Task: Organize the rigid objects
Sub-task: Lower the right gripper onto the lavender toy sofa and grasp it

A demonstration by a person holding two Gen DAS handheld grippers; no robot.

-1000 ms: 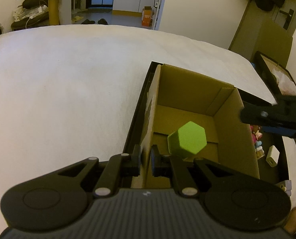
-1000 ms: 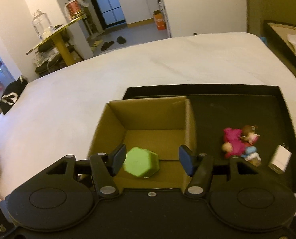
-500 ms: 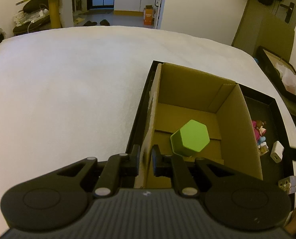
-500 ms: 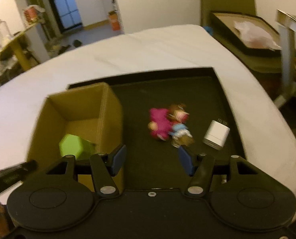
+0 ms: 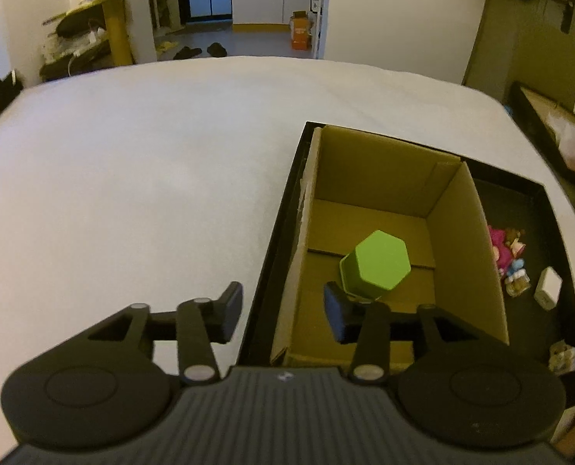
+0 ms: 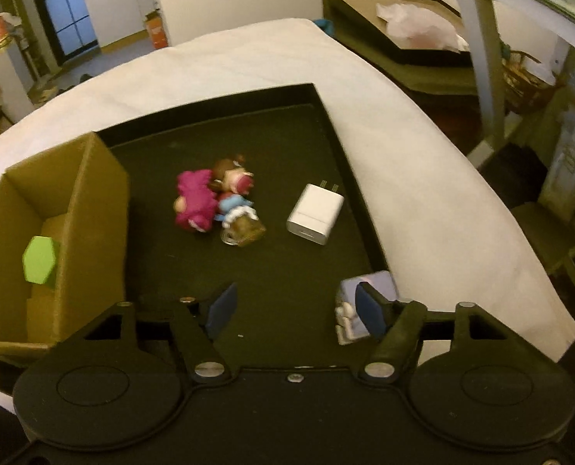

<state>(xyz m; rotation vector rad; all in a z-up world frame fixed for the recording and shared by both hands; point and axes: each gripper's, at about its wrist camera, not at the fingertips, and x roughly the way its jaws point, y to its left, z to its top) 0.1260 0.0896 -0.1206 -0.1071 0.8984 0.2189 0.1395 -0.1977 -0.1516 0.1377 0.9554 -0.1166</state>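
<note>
my left gripper (image 5: 283, 316) has its jaws opening, straddling the near wall of the cardboard box (image 5: 457, 209) without pressing it. the green hexagonal block (image 5: 378, 267) sits inside on the box floor. my right gripper (image 6: 293, 308) hangs over the black tray (image 6: 287, 271), jaws opening and empty; toy figures (image 6: 217, 201) and a white charger (image 6: 315, 214) lie ahead, apart.

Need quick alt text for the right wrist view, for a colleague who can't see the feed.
The right tool, jaws opening and holding nothing, hangs over a black tray with a cluster of small figurines, a white charger and a small pale item by its right finger. On the left, a cardboard box holds a green hexagonal block.
</note>
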